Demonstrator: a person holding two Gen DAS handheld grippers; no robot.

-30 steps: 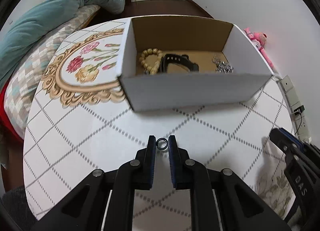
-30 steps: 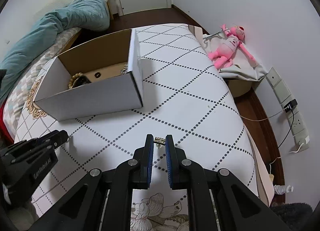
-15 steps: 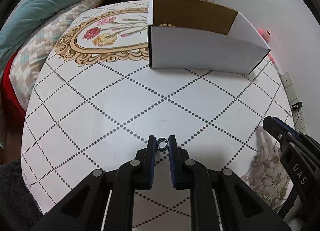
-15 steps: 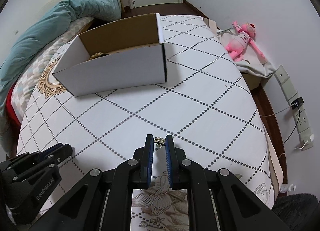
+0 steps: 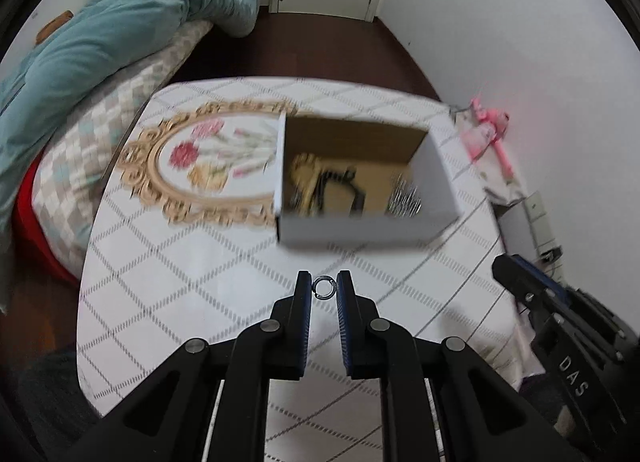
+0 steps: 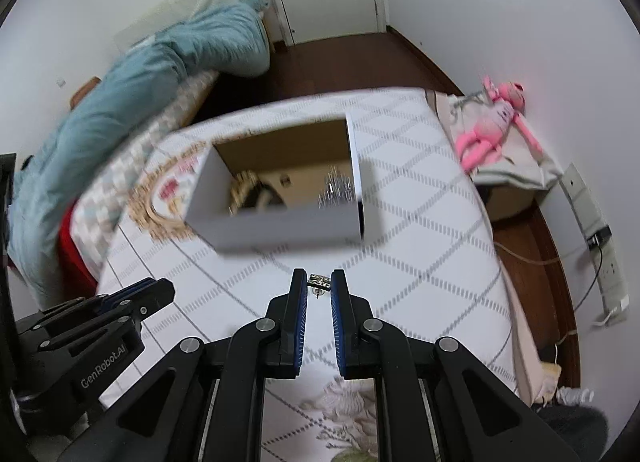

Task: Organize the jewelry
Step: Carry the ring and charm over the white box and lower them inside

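Observation:
My left gripper (image 5: pixel 324 288) is shut on a small silver ring (image 5: pixel 324 287) and holds it well above the table, short of the white cardboard box (image 5: pixel 360 227). My right gripper (image 6: pixel 319 282) is shut on a small studded earring (image 6: pixel 319 281), also high above the table in front of the box (image 6: pixel 280 223). Inside the box lie a beaded bracelet (image 5: pixel 303 167), a black watch (image 5: pixel 340 185) and a silver sparkly piece (image 5: pixel 404 199). Each gripper shows at the edge of the other's view: the right one (image 5: pixel 560 326), the left one (image 6: pixel 92 326).
The box stands on a round table with a white diamond-pattern cloth (image 5: pixel 192 262) and a gold floral print (image 5: pixel 200 165). A bed with a teal duvet (image 5: pixel 112 33) is at the left. A pink plush toy (image 6: pixel 492 129) and a power strip (image 6: pixel 600 229) are at the right.
Both grippers have risen high above the table, still holding their pieces. The box now looks smaller and its inside is in view again. The frames are motion-blurred.

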